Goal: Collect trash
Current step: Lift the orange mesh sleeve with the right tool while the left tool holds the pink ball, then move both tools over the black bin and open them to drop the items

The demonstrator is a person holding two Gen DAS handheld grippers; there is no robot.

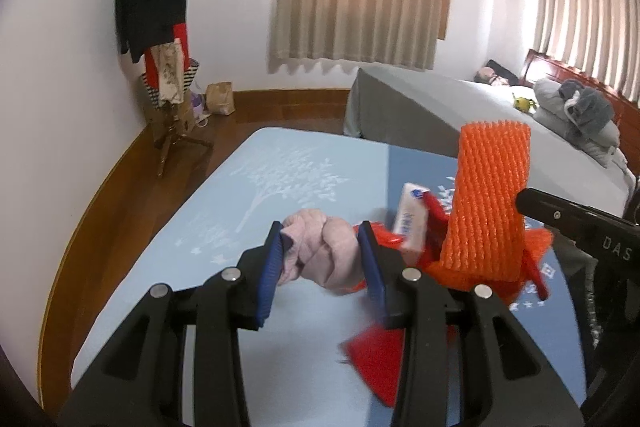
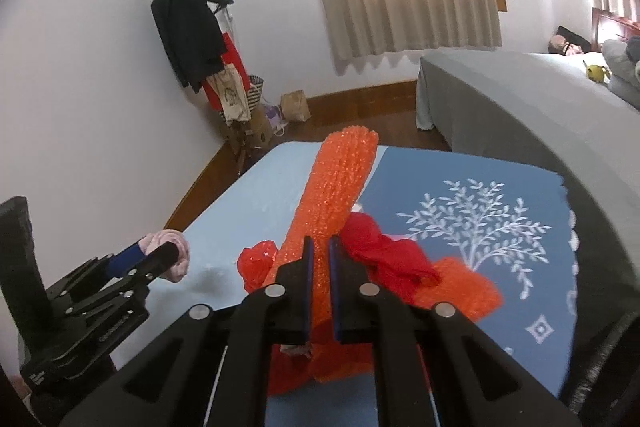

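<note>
Clearly light and springy, the orange foam net (image 2: 336,187) stands up from the blue worktop (image 2: 460,187), pinched low by the right gripper (image 2: 320,259); the left gripper (image 1: 320,247) clamps a soft pink wad (image 1: 316,247), best held mid-bulk.

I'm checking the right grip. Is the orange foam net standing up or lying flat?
Standing up: the net rises off the table between the right gripper, which is shut on it.
</note>
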